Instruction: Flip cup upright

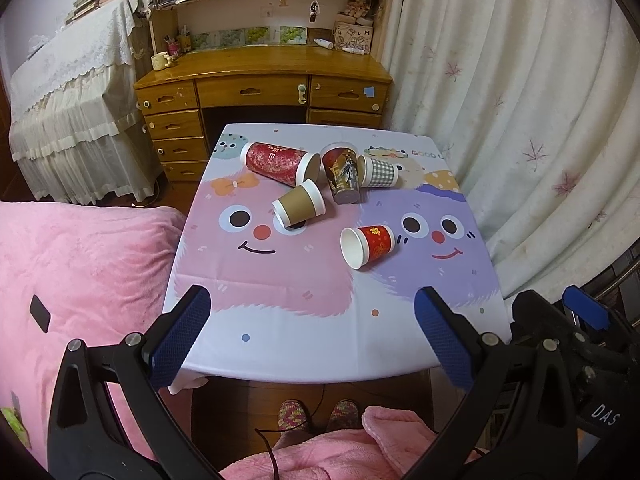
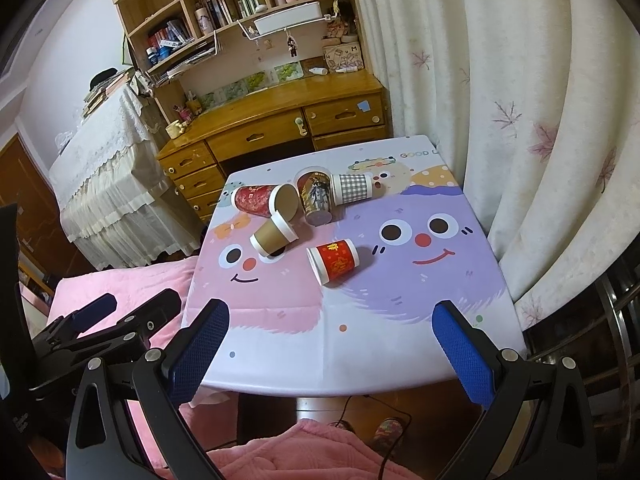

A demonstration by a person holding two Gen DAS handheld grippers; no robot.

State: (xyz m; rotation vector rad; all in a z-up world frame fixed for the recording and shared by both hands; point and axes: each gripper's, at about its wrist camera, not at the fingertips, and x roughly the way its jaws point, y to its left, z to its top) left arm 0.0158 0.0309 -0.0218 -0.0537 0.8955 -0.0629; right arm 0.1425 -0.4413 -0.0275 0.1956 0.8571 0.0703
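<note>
Saw the small red cup (image 2: pixel 334 266) lying on its side in the middle of the worktop (image 2: pixel 360 352), mouth toward the left, well ahead of both spread-open, empty pairs of fingers (image 2: pixel 198 354), likely nearer the right.

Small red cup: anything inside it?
The small red cup lies on its side, mouth toward the left wrist camera. The visible white interior looks empty; the deepest part near the base is shadowed.
</note>
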